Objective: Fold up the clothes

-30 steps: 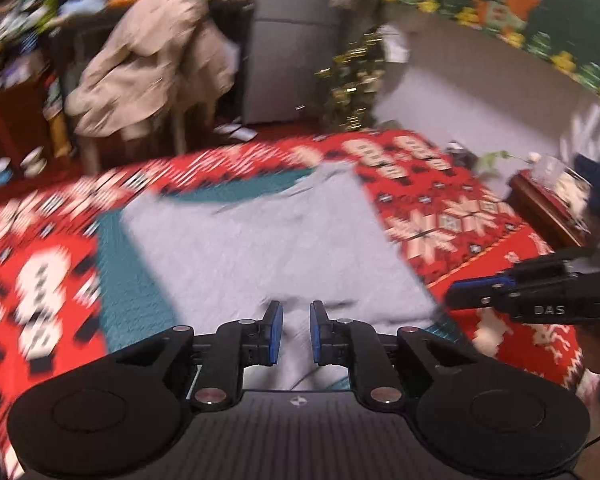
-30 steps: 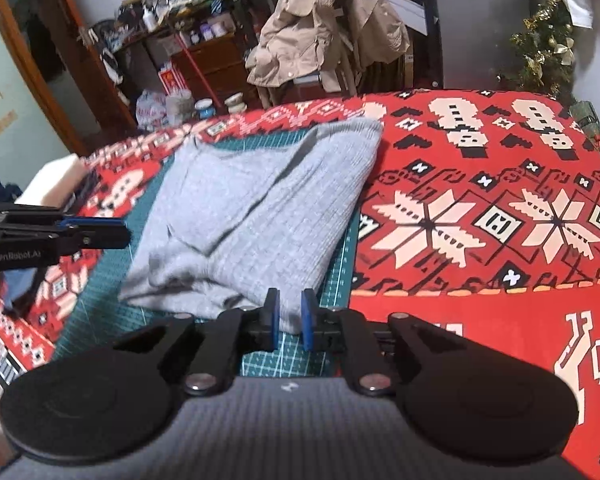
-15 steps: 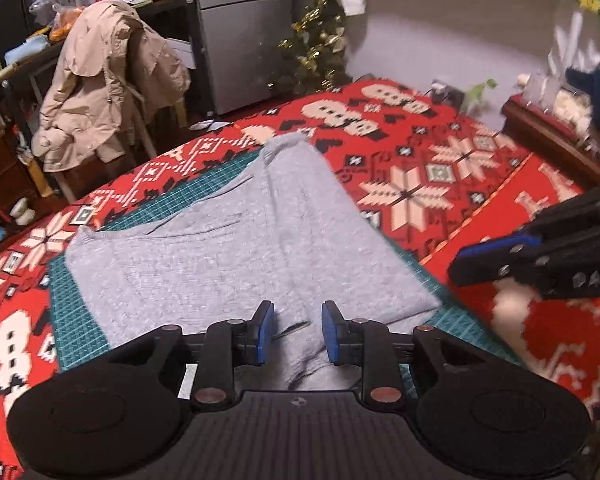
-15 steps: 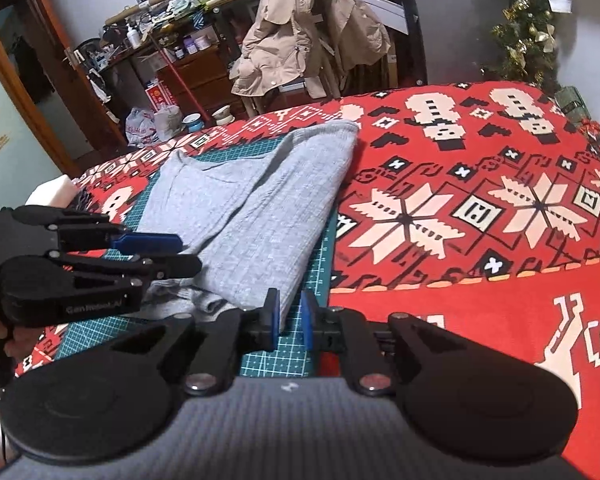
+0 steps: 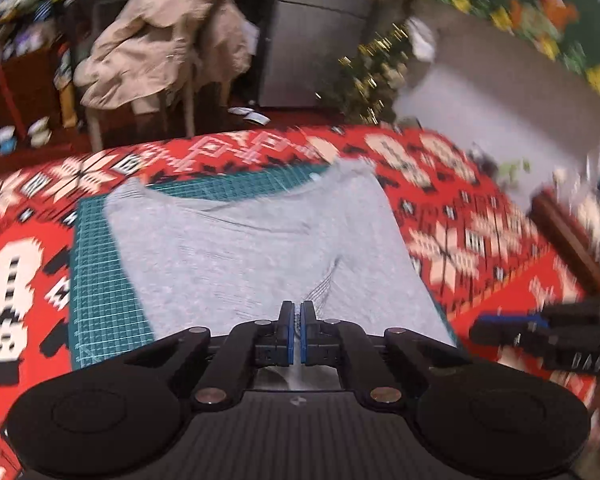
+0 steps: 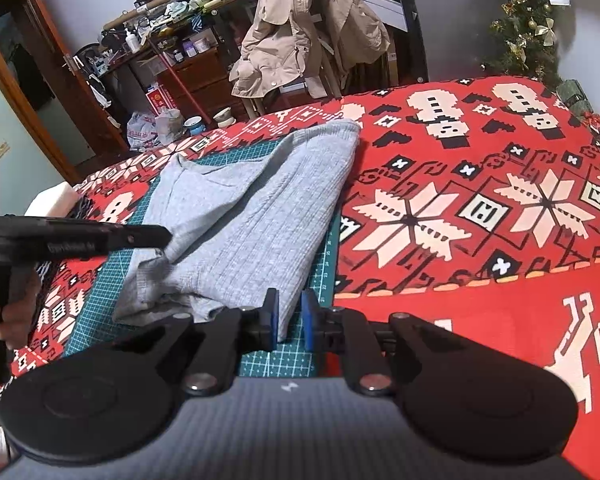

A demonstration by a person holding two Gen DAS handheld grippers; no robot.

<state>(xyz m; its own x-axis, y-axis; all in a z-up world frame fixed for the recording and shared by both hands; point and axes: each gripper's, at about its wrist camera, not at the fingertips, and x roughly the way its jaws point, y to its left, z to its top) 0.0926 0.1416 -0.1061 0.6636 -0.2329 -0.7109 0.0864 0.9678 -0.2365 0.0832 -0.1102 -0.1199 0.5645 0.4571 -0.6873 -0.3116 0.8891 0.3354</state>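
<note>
A grey ribbed knit garment (image 5: 260, 248) lies partly folded on a green cutting mat (image 5: 100, 280) over a red patterned cloth. My left gripper (image 5: 295, 320) is shut on the garment's near edge, and the fabric puckers toward its blue pads. In the right wrist view the garment (image 6: 252, 216) runs away from me, and the left gripper (image 6: 156, 236) pinches its left near side. My right gripper (image 6: 290, 316) is open, its jaws standing either side of the garment's near right corner above the mat (image 6: 276, 360).
The red patterned cloth (image 6: 480, 208) covers the table to the right. A chair draped with a beige coat (image 6: 300, 36) stands beyond the far edge. A small Christmas tree (image 6: 528, 28) is at the back right. Cluttered shelves (image 6: 160, 40) fill the back left.
My left gripper has closed on the garment's near edge; it was open half a second ago. My right gripper has moved forward onto the garment's near right corner.
</note>
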